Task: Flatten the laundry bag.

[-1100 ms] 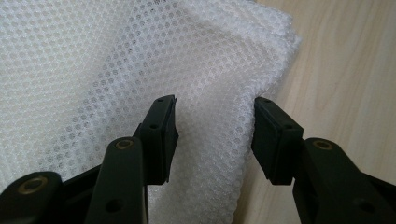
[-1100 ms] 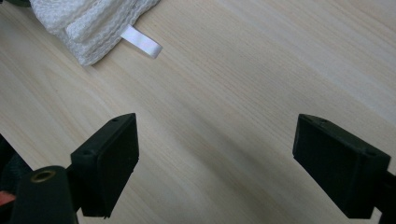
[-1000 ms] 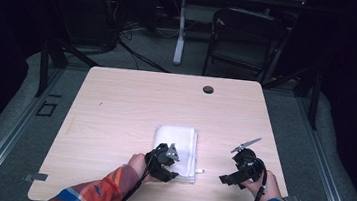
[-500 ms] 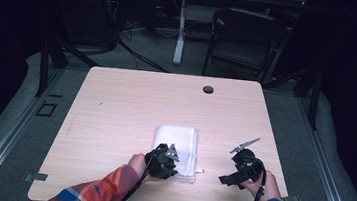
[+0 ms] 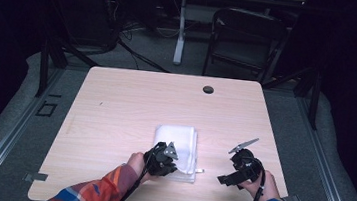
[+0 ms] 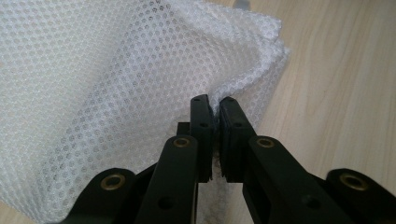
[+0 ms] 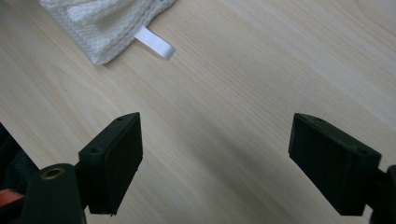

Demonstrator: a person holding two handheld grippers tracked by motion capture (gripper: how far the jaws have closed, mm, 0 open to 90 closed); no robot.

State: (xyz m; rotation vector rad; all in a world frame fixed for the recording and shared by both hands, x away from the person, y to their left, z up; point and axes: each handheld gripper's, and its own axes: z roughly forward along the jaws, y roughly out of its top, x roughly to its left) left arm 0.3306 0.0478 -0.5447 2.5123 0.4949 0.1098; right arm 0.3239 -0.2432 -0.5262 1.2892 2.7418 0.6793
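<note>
A folded white mesh cloth (image 5: 177, 139) lies on the wooden table (image 5: 131, 100), near its front edge. My left gripper (image 5: 166, 163) sits at the cloth's near edge. In the left gripper view its jaws have just been closing and now pinch a raised fold of the mesh cloth (image 6: 116, 84) between the left gripper (image 6: 215, 109) pads. My right gripper (image 5: 226, 177) hovers to the right of the cloth. The right gripper (image 7: 215, 154) stands open over bare wood; its jaws have just been closing a little, with nothing between them. The cloth's corner (image 7: 102, 23) and its white tag (image 7: 154, 43) lie ahead of it.
A small dark round hole (image 5: 208, 89) marks the far side of the table. Behind the table stand a folding chair (image 5: 243, 42) and a white post (image 5: 181, 30). Grey floor surrounds the table.
The left gripper's jaws have drawn together on the cloth's near edge. Both hands have kept their place.
</note>
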